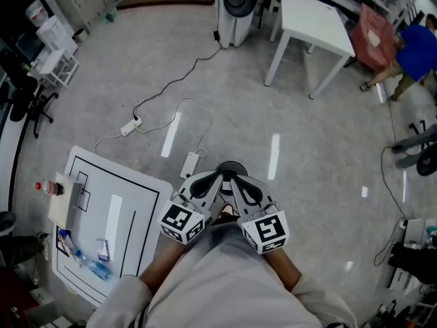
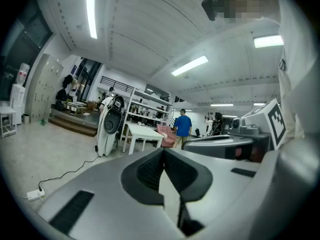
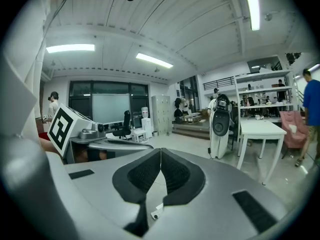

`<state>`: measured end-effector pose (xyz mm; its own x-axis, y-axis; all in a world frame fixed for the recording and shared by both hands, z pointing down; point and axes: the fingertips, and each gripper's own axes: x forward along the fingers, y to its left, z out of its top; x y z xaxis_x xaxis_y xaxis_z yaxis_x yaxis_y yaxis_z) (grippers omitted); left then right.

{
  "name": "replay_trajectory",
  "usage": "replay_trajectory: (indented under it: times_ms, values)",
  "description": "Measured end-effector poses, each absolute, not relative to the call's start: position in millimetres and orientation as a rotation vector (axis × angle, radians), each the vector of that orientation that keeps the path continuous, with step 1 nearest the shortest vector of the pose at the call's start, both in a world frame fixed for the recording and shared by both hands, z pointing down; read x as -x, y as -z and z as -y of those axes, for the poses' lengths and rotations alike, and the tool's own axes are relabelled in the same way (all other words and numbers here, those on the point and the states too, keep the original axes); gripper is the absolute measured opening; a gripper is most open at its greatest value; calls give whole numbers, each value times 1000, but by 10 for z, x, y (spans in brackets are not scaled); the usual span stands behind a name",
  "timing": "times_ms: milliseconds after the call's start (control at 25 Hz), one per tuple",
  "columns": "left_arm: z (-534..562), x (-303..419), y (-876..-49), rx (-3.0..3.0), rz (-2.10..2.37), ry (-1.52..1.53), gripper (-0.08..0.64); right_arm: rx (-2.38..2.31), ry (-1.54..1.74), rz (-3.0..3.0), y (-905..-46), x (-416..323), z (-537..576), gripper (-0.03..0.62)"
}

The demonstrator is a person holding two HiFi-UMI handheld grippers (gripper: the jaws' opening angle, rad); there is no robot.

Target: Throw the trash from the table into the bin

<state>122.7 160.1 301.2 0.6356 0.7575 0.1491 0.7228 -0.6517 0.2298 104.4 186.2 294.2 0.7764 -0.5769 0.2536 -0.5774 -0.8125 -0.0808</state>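
Looking down in the head view, the white desk with black lines (image 1: 147, 197) stands at the lower left. On its near left corner lies a clear plastic bottle with a blue label (image 1: 93, 269), flat on its side, its long axis slanting from upper left to lower right along the desk's edge. I cannot tell which end bears the cap. A small pale packet (image 1: 102, 249) lies just beside it. Well apart from both, over the grey floor (image 1: 307, 149), the left claw (image 1: 213, 178) and right claw (image 1: 239, 180) sit side by side close to the person's chest, forearms bent in, both pointing away from the body.

In the left gripper view the left claw (image 2: 163, 151) is pressed together on nothing, aimed roughly level across the room toward a plain white table (image 2: 142, 133).

In the right gripper view the right claw (image 3: 160, 153) is likewise pressed together and empty, with the left claw close at its left side.
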Motion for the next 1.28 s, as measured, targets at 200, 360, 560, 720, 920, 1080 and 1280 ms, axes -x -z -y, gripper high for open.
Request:
replay_trajectory:
  times_ms: [200,360,560,720,920,1080,1280]
  values:
    - [-1417,-1131,-3007,-2728,-1183,-330,8,-2990,-384,910,-2948,-1085,-1776,20]
    - [-1186,-1023,-2993,-2771,-1046,-323,8,-2956,-422,1044,-2980,-1023,-1549,20]
    - [-784,-860,-2966,-2803,-878,-340,8,-2877,-454,1226,-2954,-887,-1093,20]
    - [-378,-688,-2960,-2847,-749,-346,8,-2834,-448,1345,-2926,-780,-677,20]
    - [167,-400,-2947,-2888,-615,-344,8,-2774,-435,1478,-2910,-548,-122,20]
    - [599,-177,-2870,-2902,-504,-308,8,-2705,-424,1585,-2853,-337,306,20]
    - [1060,92,-2802,-2924,-382,-272,8,-2638,-406,1669,-2790,-107,748,20]
